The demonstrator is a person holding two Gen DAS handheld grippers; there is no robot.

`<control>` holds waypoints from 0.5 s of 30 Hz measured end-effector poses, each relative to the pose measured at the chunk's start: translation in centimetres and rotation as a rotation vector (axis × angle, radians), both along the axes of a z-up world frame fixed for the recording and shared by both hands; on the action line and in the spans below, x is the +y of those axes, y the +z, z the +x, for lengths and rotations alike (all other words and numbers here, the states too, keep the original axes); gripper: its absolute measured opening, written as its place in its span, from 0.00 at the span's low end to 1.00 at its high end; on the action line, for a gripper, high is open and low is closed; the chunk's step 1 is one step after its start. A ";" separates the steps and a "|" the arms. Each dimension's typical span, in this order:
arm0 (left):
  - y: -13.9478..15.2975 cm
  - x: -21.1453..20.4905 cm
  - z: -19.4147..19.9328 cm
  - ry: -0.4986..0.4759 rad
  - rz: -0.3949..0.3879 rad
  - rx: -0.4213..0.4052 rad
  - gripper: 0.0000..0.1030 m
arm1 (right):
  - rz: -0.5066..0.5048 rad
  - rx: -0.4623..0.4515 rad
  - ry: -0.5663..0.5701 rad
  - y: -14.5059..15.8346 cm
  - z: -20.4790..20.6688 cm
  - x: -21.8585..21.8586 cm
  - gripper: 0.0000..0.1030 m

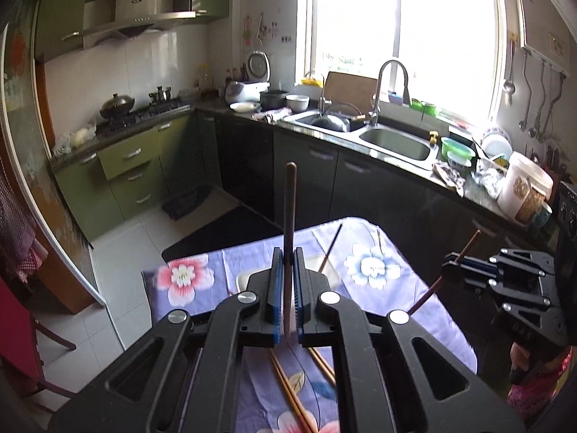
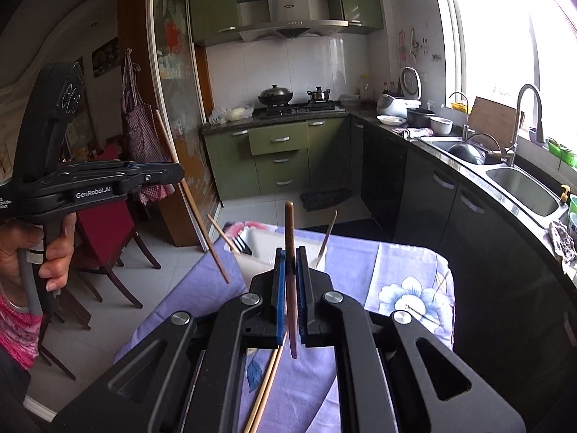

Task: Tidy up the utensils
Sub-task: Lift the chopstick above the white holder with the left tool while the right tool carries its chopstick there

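My left gripper is shut on a brown chopstick that stands up between its blue pads, above the floral-cloth table. My right gripper is shut on another brown chopstick; it shows at the right of the left wrist view with its chopstick slanting. The left gripper also shows in the right wrist view, holding its chopstick. A white utensil tray on the table holds a dark fork and chopsticks. Loose chopsticks lie on the cloth below me.
Dark kitchen cabinets and a counter with a double sink run beyond and right of the table. A red chair stands left of the table. Green cabinets and a stove stand at the far wall.
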State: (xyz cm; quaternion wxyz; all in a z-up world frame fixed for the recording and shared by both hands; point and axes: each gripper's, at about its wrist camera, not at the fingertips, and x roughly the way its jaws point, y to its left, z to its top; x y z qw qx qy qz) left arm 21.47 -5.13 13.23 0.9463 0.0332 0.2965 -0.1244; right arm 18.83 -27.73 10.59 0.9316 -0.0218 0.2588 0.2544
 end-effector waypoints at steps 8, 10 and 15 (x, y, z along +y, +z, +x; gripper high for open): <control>0.4 0.1 4.5 0.052 0.008 -0.046 0.05 | 0.027 -0.015 0.015 3.3 2.7 0.8 0.06; -0.6 0.2 6.0 0.066 0.002 -0.028 0.05 | 0.043 -0.020 0.017 3.9 3.3 1.1 0.06; -3.6 0.2 8.7 0.086 0.016 0.015 0.05 | 0.097 -0.030 0.021 5.7 5.4 1.8 0.06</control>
